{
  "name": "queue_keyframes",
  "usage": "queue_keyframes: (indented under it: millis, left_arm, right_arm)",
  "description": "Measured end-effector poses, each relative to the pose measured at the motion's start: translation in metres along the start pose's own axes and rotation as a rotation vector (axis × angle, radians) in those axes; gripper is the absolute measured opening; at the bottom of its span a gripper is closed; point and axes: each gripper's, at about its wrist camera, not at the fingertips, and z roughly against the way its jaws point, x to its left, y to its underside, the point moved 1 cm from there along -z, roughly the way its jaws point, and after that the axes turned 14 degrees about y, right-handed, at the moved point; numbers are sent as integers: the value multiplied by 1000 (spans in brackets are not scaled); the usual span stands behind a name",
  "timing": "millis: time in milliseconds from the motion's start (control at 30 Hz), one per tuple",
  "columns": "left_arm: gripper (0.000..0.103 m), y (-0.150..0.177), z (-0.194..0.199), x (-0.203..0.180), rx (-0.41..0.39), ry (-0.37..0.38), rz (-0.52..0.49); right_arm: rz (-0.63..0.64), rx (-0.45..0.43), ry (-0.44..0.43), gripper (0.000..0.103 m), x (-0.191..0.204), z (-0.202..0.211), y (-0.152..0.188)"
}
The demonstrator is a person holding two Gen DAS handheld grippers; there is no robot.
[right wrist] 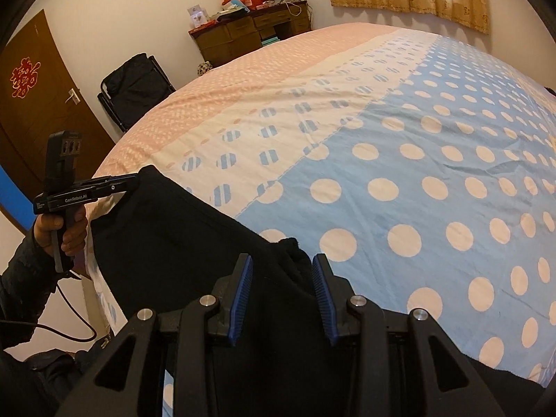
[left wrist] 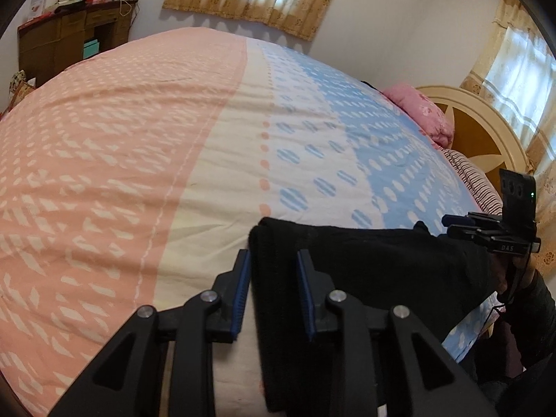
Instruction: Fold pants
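Black pants (left wrist: 375, 271) at bed (left wrist: 139, 160) edge; left claw (left wrist: 272, 274) and right claw (right wrist: 281, 281) spread, pads off cloth.

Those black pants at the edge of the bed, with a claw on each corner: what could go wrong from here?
1. Both claws' jaws stand apart around the black pants, so the left claw or right claw may lose its corner.
2. The pants lie at the edge of the bed; loose cloth could slide off.
3. The bunched corner at the right claw could fold in crooked.
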Motion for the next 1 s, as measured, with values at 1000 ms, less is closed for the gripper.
queue_keyframes:
  millis: [1000]
  left_arm:
    - [7,-16,7,-15,-106,32,-7]
  right_arm:
    - [-203,81,-121,5,-14,-26,-24]
